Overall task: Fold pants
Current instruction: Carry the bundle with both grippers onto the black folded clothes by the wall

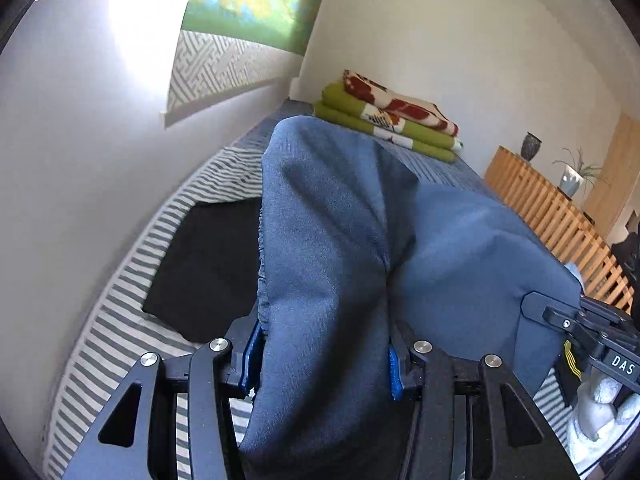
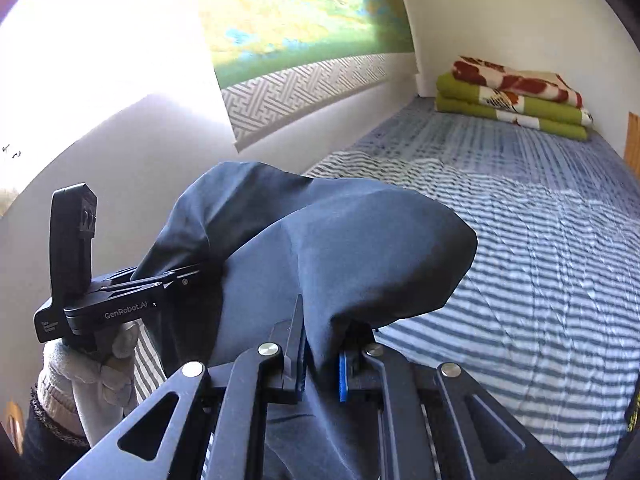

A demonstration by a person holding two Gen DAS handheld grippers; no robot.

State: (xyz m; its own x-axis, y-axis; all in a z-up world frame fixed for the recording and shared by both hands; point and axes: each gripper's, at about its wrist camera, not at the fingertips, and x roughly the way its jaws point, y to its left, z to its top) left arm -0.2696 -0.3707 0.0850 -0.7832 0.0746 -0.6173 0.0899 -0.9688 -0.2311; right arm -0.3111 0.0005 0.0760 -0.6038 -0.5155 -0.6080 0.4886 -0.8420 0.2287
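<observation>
Right up close in the left wrist view, the left gripper (image 1: 325, 354) has its fingers (image 1: 251, 354) clamped on a thick bunch of the blue pants (image 1: 332, 216), which fill the middle of the frame. Right gripper (image 2: 322, 368) is pinched nearly closed on a thinner fold of the same pants, bottom centre of its view. The fabric hangs above the striped bed (image 2: 540, 280). Folded blankets (image 2: 516, 94) sit upper right, a black cloth (image 1: 208, 268) lies at left.

Blue pants (image 1: 328, 240) in left claw (image 1: 325, 356)
</observation>
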